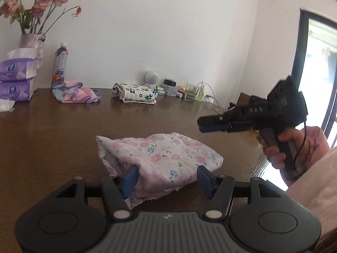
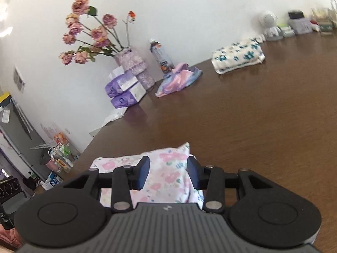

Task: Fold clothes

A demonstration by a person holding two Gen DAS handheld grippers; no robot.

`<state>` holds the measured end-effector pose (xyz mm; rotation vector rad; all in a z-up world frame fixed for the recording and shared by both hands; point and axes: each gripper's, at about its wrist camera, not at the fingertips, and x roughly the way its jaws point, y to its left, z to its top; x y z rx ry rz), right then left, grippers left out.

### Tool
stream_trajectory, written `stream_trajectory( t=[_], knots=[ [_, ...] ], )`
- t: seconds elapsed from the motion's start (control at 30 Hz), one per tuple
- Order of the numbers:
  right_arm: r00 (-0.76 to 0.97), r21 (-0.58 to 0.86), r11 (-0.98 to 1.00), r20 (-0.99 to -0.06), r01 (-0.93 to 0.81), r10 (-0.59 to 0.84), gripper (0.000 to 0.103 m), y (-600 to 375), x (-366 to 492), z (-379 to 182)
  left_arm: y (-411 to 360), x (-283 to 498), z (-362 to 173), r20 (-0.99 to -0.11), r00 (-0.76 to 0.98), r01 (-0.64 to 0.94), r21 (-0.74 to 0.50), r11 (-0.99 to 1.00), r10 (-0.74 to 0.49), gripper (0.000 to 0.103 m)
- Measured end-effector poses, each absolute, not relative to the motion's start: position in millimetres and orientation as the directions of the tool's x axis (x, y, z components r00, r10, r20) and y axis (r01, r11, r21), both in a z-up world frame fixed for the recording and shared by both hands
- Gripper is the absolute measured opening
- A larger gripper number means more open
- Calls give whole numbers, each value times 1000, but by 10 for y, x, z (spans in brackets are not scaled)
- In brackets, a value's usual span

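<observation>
The pink floral garment point(image 1: 162, 158) lies folded mid-surface point(image 1: 63, 130) — both grippers' jaws open, holding nothing. At eleven o'clock, the pastel garment point(image 1: 75, 92) looks unfolded — probably next.

- I am looking across a dark brown wooden table point(image 1: 63, 130) standing against a plain white wall point(image 1: 158, 31).
- Daylight is pouring through a dark-framed window point(image 1: 316, 73) at the right.
- Cluttered shelving point(image 2: 59, 154) is showing at the far left, lower down.
</observation>
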<state>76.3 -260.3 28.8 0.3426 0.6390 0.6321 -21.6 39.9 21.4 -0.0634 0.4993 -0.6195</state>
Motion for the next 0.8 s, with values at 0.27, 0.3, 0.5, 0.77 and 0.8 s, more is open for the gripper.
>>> stream_trajectory(
  t=[0.27,0.3,0.5,0.77,0.8],
  knots=[
    [468,456,698,-524,-552,712,30,-1890,1028,148,505,11,23,-461,572,628,-288,723,-679,7],
    [468,449,705,-533,-549,704,29,-1843,1038,122,526,25,5,-470,548,627,-317,712,-692,6],
    [501,365,753,-579,-547,644,28,-1632,995,19,753,176,-186,-486,443,473,-587,657,-753,9],
    [531,327,757,-557,-566,638,28,-1644,888,34,724,176,-156,-494,483,410,-601,686,-722,6],
    [538,316,757,-552,-572,637,28,-1647,863,49,724,161,-138,-499,495,402,-594,696,-712,8]
  ],
)
